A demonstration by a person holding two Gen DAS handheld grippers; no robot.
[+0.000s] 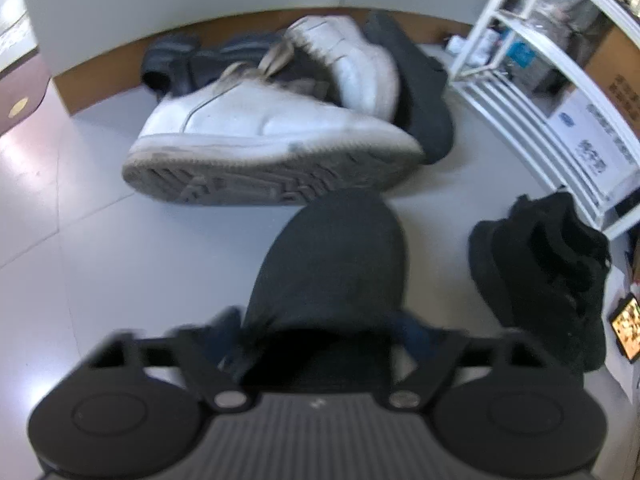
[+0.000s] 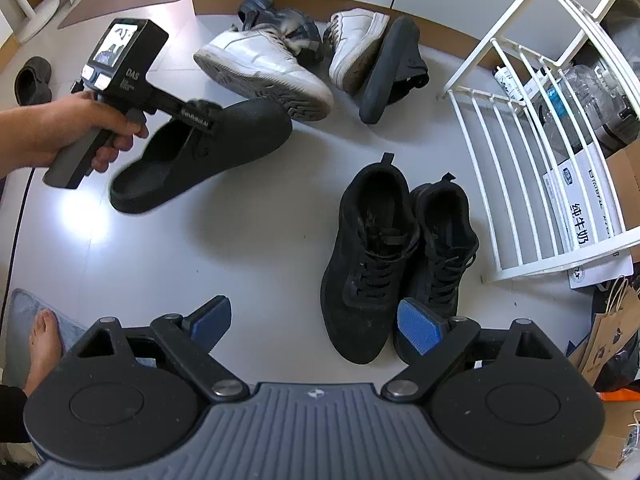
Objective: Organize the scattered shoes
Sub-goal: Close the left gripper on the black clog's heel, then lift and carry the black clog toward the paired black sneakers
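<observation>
Currently gripping the dark grey clog (image 2: 208, 148) at its upper between the left gripper (image 2: 198, 114) fingers, holding it tilted just above the floor (image 2: 248, 248), near the white sneaker (image 2: 264, 68); keeping the right gripper (image 2: 316, 326) fingers spread wide and empty over the black sneaker pair (image 2: 396, 248) beside the white rack (image 2: 532, 128)

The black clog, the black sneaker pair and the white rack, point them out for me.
black clog (image 2: 240, 128), right wrist view, toe top.
black sneaker pair (image 2: 372, 248), right wrist view, left shoe's laces.
white rack (image 2: 500, 152), right wrist view, a slat.
</observation>
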